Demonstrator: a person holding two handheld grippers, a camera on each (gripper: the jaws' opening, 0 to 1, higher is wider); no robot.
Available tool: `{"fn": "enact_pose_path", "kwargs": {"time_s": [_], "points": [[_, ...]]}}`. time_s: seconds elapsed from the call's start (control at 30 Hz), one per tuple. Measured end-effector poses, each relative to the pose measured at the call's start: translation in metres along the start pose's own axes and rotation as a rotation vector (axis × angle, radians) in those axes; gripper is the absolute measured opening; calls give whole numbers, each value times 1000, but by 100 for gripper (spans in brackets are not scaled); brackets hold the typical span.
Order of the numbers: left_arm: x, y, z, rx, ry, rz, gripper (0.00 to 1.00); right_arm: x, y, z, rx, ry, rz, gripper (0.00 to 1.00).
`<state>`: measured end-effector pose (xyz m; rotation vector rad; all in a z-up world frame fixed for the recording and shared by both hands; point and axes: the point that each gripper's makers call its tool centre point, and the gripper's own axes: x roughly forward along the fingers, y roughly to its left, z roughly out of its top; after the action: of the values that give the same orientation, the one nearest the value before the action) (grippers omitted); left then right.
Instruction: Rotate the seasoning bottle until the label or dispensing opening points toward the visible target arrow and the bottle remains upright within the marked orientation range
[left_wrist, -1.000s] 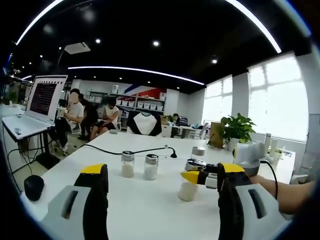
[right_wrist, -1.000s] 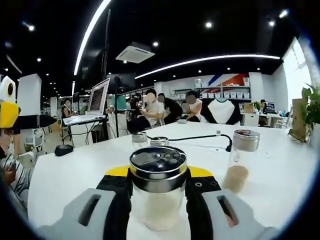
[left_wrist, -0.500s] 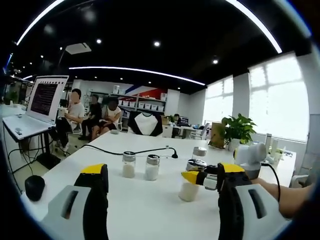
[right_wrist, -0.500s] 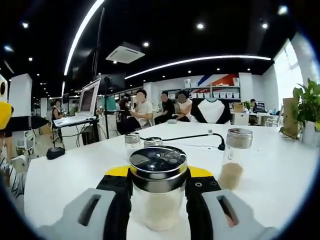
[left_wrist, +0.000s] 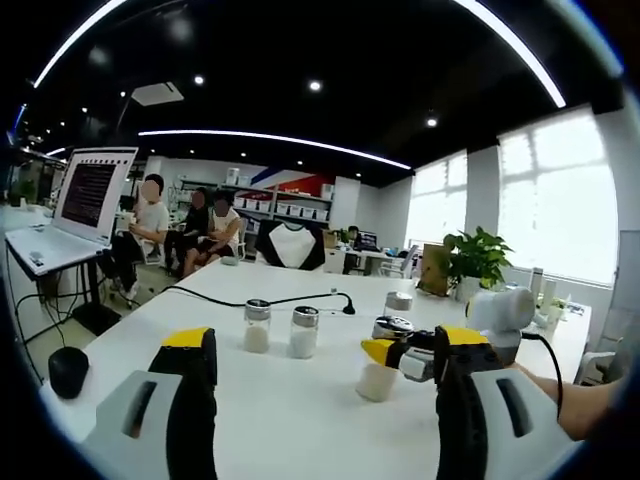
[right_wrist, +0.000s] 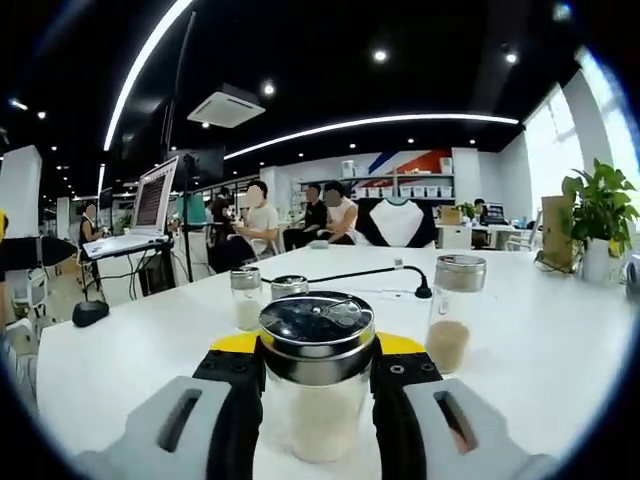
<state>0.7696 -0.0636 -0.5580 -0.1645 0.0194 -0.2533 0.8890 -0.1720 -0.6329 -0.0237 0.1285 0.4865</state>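
Your right gripper is clamped on the clear glass seasoning bottle with a round metal shaker lid, jaws pressed to both sides of it; the bottle stands upright on the white table. In the left gripper view, the same bottle sits right of centre, held by your right gripper. Your left gripper hangs over the table with its jaws spread wide, holding nothing. 2 small glass shakers with white contents stand side by side beyond it. A brown-filled glass shaker stands near the black cable.
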Motion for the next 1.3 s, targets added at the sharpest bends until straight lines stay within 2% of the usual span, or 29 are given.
{"fn": "enact_pose_path", "kwargs": {"time_s": [0.17,0.23,0.37,0.77,1.03,1.17,1.23,1.3], "points": [[-2,5,2,1,-3,9,94,1,-1,0,1,5,-10,40],[-1,3,3,20,8,-12,95,1,-1,0,1,6,-21,40],[-2,3,9,12,-13,-8,95,0,-2,0,9,1,-36,40],[1,3,3,5,4,-16,95,0,-2,-1,16,2,-44,40],[2,14,1,2,8,4,94,-1,-2,-3,26,26,-37,40],[2,11,1,1,7,-1,94,-1,-2,-4,44,39,-34,41],[3,10,0,1,10,-5,94,-2,0,1,94,8,-3,45],[4,8,0,1,11,-7,94,-4,-4,-2,86,27,-22,52]]}}
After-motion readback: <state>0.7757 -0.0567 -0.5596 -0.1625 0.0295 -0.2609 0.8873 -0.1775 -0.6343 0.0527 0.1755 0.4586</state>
